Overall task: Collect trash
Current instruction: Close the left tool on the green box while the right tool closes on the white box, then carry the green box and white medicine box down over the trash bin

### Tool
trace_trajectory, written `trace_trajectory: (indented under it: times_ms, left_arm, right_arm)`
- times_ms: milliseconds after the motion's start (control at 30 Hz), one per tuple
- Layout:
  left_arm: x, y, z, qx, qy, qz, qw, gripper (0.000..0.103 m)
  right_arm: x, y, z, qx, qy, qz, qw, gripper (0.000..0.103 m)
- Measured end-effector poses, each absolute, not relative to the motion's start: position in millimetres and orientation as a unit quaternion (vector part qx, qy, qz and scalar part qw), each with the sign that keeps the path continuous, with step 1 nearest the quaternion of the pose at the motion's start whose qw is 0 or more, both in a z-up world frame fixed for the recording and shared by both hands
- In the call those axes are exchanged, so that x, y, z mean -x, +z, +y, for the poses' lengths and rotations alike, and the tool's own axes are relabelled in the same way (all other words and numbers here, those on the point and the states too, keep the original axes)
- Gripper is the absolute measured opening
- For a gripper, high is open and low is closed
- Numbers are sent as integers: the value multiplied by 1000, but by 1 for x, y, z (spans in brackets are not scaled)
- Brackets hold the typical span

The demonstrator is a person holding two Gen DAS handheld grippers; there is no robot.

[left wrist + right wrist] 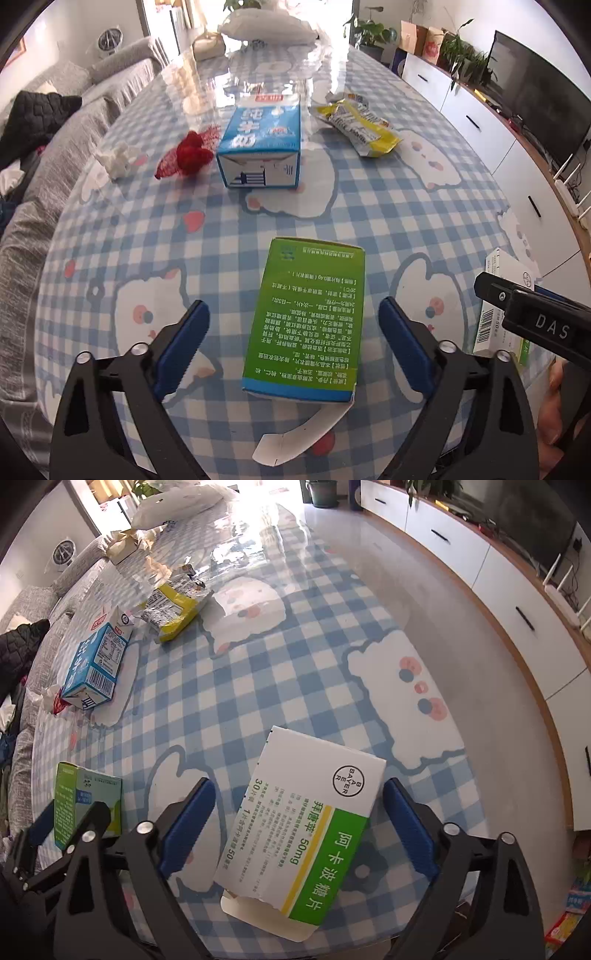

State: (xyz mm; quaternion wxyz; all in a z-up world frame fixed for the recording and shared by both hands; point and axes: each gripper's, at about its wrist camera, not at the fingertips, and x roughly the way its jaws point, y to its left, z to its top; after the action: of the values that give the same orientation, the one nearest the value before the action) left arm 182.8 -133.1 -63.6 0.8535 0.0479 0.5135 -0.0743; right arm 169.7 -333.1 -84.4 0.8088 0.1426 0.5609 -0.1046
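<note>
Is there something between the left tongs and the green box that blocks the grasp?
Nothing visible does. The left tongs are open, with the green box lying flat on the table between the two fingers, and bare cloth on each side.

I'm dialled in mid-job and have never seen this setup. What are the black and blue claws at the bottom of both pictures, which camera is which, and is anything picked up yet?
There is no robot. A person holds a two-finger gripper in each hand, and a fisheye camera on each looks forward along its fingers.

The left wrist view shows the left gripper open around a green box lying on the checked tablecloth. The right wrist view shows the right gripper open around a white and green medicine box. Neither box is clamped yet; both lie on the table.

Further back lie a blue milk carton, a yellow wrapper, a red net scrap and a crumpled white tissue.
</note>
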Motion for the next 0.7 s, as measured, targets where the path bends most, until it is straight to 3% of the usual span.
trace_trajectory:
  times_ms: [133,200,267,700]
  left_arm:
    - [-186,-66,-132,-35,-78,520,850,77]
    - [-187,-68,-132,-37,-82,524,847,66]
    - [-188,-71,-132,-33,-88,531,842,47]
    - [-172,-63,-121,-28,-88,521,848,46]
  right_arm:
    - [-170,-84,-330,-137,-109,560,810,80]
    - [-171,-84,-326,-123,-114,561,811,72]
    - [-170,-83,-327,-120,-120,561,811,67]
    - [-159,-77,-334,-132,-103,547,820,66]
